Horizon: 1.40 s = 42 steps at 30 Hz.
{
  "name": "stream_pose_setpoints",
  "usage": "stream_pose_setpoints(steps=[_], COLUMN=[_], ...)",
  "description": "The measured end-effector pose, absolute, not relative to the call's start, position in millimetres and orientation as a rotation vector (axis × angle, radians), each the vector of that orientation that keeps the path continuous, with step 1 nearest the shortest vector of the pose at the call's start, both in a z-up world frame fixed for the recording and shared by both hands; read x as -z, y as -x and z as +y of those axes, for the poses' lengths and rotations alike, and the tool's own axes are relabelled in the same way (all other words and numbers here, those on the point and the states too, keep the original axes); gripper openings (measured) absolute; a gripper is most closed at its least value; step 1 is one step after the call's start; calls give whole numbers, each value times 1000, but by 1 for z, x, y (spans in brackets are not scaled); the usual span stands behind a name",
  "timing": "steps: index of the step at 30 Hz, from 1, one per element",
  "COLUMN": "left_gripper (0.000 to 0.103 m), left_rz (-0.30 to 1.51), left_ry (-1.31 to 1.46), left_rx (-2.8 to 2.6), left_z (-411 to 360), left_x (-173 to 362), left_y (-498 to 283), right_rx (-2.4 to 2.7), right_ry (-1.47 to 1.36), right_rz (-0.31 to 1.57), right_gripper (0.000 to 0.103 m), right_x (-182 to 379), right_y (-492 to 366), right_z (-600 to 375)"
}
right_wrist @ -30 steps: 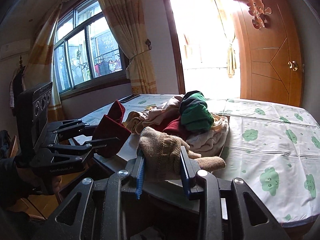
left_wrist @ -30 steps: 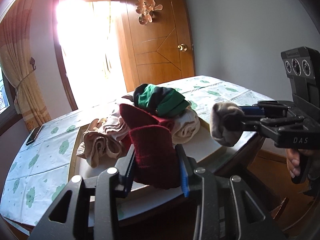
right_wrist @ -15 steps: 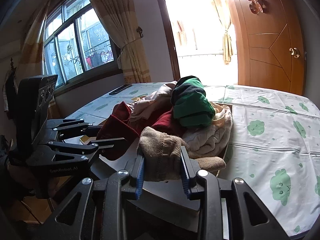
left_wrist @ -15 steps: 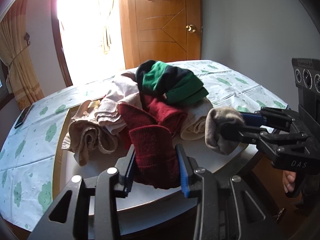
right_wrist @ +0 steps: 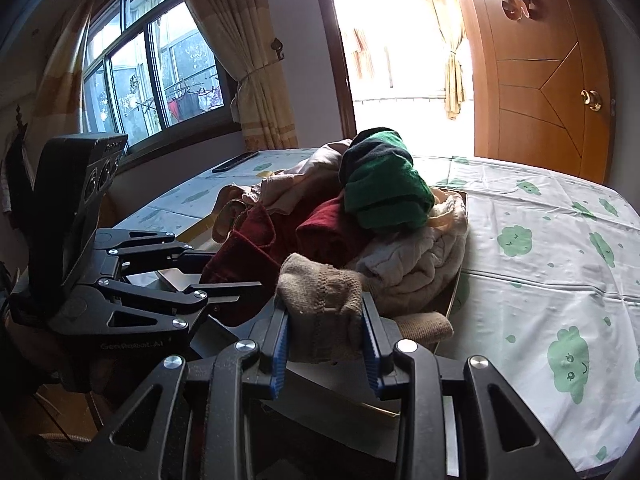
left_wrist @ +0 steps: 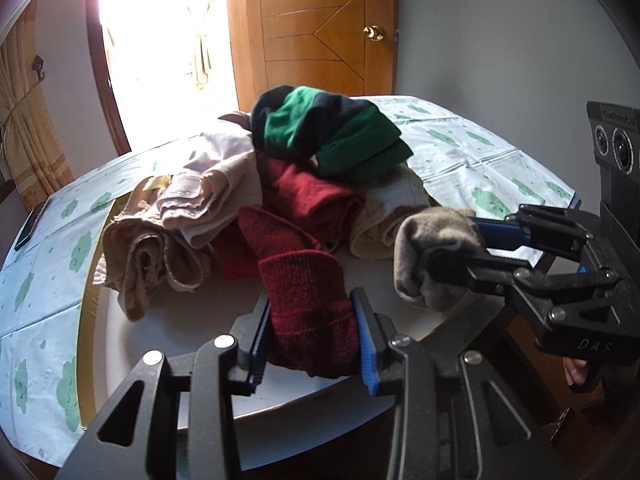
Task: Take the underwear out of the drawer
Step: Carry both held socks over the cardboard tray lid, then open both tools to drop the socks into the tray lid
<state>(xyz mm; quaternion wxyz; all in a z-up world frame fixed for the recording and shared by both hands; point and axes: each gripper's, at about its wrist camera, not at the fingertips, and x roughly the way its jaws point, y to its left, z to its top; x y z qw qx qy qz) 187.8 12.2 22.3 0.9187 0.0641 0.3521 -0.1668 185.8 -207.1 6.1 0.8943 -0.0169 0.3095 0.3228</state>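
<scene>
Two handheld grippers reached side by side over the near edge of a white tray (left_wrist: 132, 344) of heaped clothes on a table (right_wrist: 552, 264) with a cloud-print cloth. The left gripper (left_wrist: 312, 340) tilted downward, its blue pads clamped on a dark red knit garment (left_wrist: 308, 300) lifted just above the tray. The right gripper (right_wrist: 325, 344), beside it and also angled down, was clenched on a beige knit garment (right_wrist: 324, 292) at the pile's front. Fingertips of a hand (left_wrist: 576, 372) showed under the right gripper's handle. A green and black roll (left_wrist: 328, 140) topped the pile, with pale pink (left_wrist: 212, 184) and cream (right_wrist: 416, 264) pieces beneath
</scene>
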Motion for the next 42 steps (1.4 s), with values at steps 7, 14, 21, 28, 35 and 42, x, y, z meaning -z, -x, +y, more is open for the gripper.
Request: stream_pose_setpoints(steps=[7,14,21,28,35,42], left_gripper=[38,44,44,45,63,67], left_rz=[752,747,732,719,689,675], left_ry=[-138,-137,-162,-171,-193,-202], left_rx=[353,352,348,351,335,335], left_z=[4,1,-2,-5,-6,-6], left_x=[-15,-14,-15,-14,-16,-18], left_y=[-192,-191,-188,-187,-180,-178], right_rx=[-637,-615,-612,-599,-595,-590], right_ry=[66,48,41,25,31,28], right_rz=[667,669,671,662,656,649], right_gripper=[35,42,45,59,66,69], right_x=[-1,3,5,5,6,5], right_y=[-188,-188,-187,-187,-180,-175], right_z=[-204,-211,-214,-217,-217,-216])
